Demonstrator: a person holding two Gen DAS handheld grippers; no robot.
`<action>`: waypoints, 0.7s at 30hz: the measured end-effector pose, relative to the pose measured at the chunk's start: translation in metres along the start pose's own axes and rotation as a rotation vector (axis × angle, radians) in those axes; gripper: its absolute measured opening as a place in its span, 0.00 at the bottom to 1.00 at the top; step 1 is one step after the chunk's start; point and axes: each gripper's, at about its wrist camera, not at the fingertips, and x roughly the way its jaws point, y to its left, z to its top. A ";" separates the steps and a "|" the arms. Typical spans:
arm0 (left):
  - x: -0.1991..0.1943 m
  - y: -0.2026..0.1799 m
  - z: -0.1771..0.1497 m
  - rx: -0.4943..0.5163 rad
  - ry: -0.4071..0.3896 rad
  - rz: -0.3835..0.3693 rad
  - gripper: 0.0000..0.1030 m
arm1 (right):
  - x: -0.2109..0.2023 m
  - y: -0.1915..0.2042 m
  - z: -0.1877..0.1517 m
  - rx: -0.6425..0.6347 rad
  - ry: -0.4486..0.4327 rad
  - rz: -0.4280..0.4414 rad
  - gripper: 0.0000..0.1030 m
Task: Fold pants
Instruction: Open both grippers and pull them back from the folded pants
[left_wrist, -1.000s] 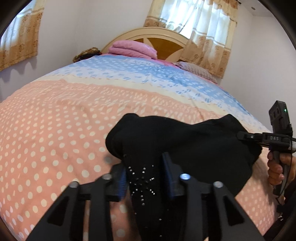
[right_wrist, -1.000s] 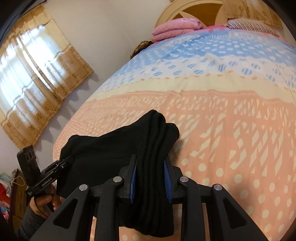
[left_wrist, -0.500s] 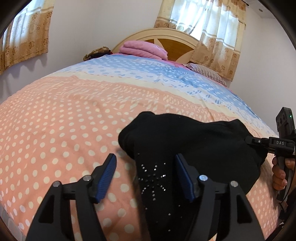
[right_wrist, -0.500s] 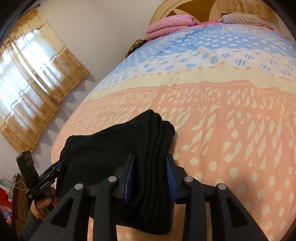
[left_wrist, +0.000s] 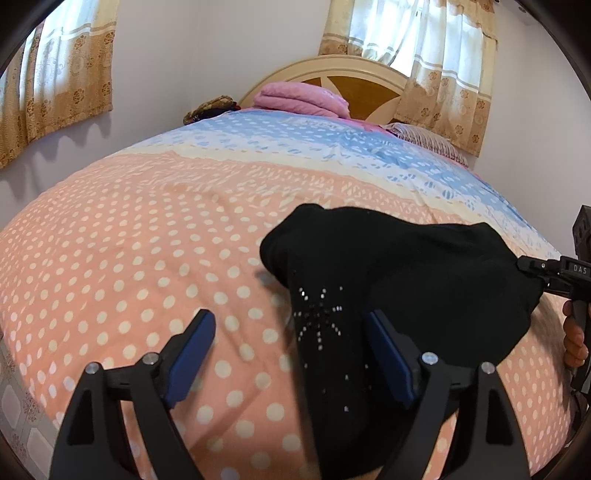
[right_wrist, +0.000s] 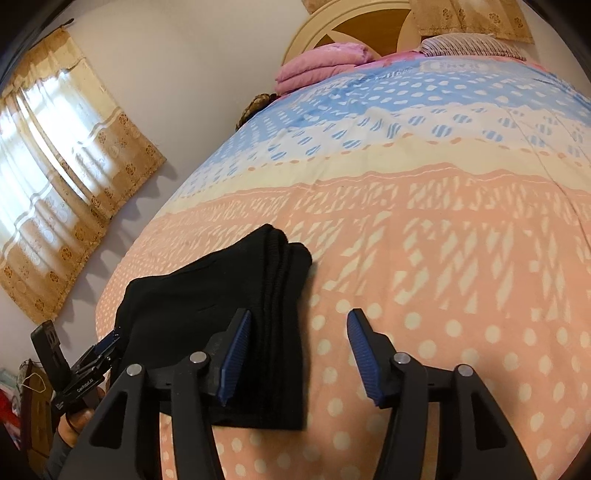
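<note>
Polka-dot quilt (left_wrist: 155, 258) fills both views ahead of the grippers. Black pants (left_wrist: 406, 277) lie on it as a compact folded stack, right at the fingertips, ribbed edge layers stacked on the right-hand side (right_wrist: 280, 295). Left gripper (left_wrist: 291, 354): jaws have just been opening, now wide, rhinestone end of the pants between them but no pad pressing. Right gripper (right_wrist: 299, 350): jaws also just opening, roughly halfway, stack edge beside its left pad, nothing gripped. Step looks like release after the final fold. Next: back both grippers straight off without snagging fabric.
</note>
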 end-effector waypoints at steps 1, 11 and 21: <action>-0.002 0.000 -0.001 0.000 0.001 0.003 0.84 | -0.002 0.000 -0.001 -0.004 -0.004 -0.006 0.54; -0.069 -0.020 0.003 0.018 -0.093 0.021 0.95 | -0.078 0.045 -0.032 -0.131 -0.152 -0.195 0.60; -0.138 -0.043 0.011 0.024 -0.224 -0.055 1.00 | -0.169 0.099 -0.077 -0.245 -0.301 -0.224 0.68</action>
